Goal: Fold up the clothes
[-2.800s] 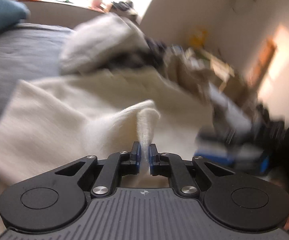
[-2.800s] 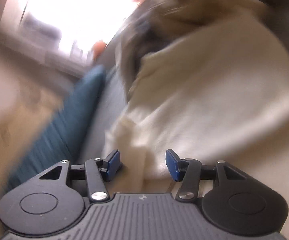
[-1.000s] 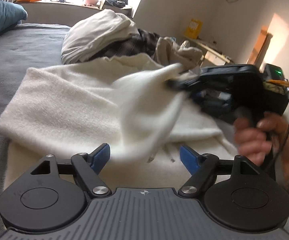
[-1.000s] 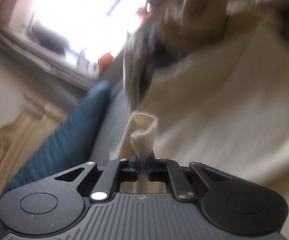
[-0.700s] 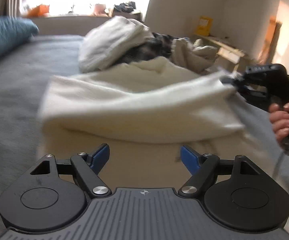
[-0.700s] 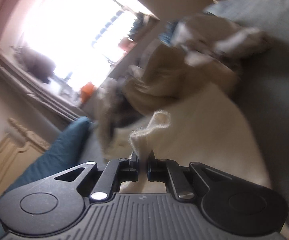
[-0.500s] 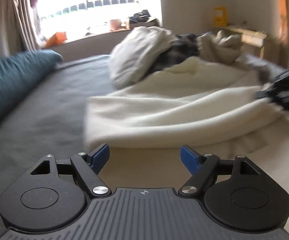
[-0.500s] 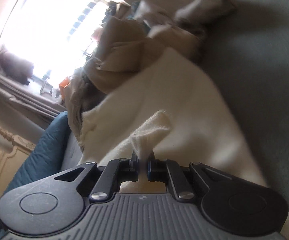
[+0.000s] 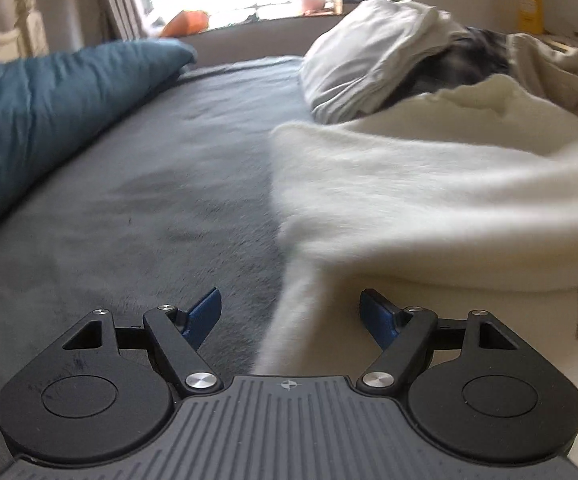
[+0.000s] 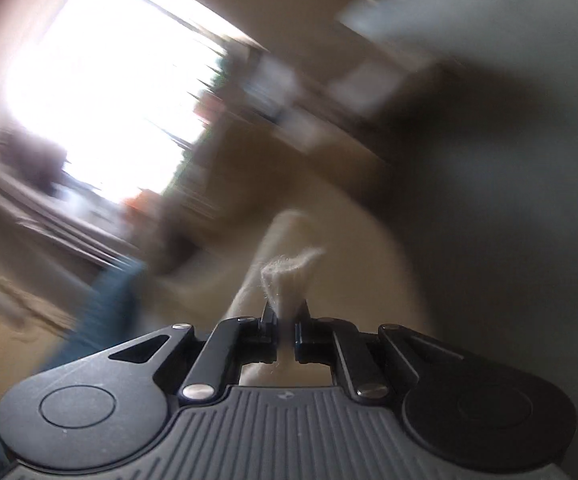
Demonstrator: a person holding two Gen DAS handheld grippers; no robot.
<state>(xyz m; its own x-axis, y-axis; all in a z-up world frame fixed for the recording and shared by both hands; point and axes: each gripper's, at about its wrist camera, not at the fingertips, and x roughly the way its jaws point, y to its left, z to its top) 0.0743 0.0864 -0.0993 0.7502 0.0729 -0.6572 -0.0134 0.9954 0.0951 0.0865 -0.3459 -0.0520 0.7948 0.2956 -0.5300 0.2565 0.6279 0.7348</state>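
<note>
A cream fleece garment (image 9: 429, 200) lies folded over on the grey bed (image 9: 149, 200), filling the right half of the left wrist view. Its left edge runs down between the blue pads of my left gripper (image 9: 291, 314), which is open and low over the bed. In the badly blurred right wrist view, my right gripper (image 10: 287, 330) is shut on a pinch of the cream fleece garment (image 10: 289, 272), which trails away behind it.
A teal pillow (image 9: 49, 96) lies along the bed's left side. A heap of other clothes (image 9: 389, 52), white, dark and beige, sits at the far right of the bed. A bright window sill (image 9: 257, 4) runs behind. Grey bed surface lies bare at centre left.
My left gripper swung left and lower, so bare bed and the garment's left edge now lie before it. My right gripper, still shut on the fleece, moves fast and its view has blurred.
</note>
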